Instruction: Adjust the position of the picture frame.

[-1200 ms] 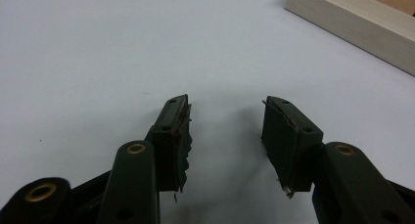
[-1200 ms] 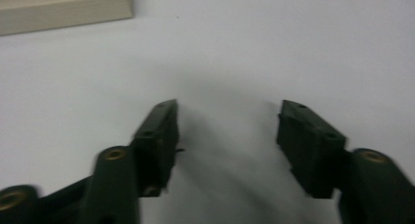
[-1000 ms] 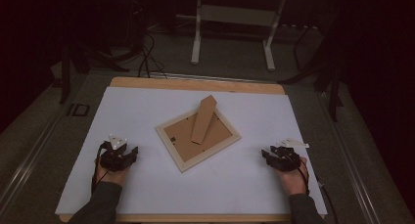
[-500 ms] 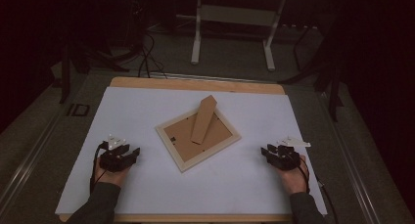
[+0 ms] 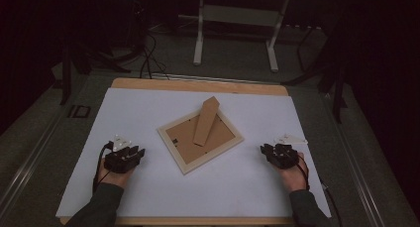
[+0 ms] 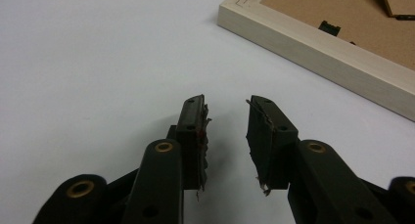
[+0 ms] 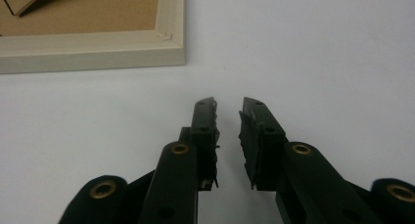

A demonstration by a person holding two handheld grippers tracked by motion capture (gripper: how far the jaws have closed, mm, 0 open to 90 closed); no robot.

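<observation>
- Surface: one wooden top under a white sheet, with bare wood showing along the far and near edges.
- Picture frame: one, pale wood, lying face down near the middle of the surface and turned at an angle to its edges. The brown backing board faces up.
- Easel stand: one brown cardboard leg on the frame's back, raised off the backing and pointing toward the far side.
- Left tongs: one pair, resting on the sheet left of the frame, near it but apart. In the left gripper view the tongs are spread with a clear gap and nothing between them; a frame corner sits ahead and to the right.
- Right tongs: one pair, on the sheet right of the frame, also apart from it. In the right gripper view the tongs are parted by a narrower gap, empty; a frame corner lies ahead and to the left.
- Step, as judged: both hands sit at rest flanking the frame, nothing gripped, work on the frame not yet begun.
- Next move likely calls for bringing one pair inward to a frame edge or the stand, jaws wide enough to straddle it.
</observation>
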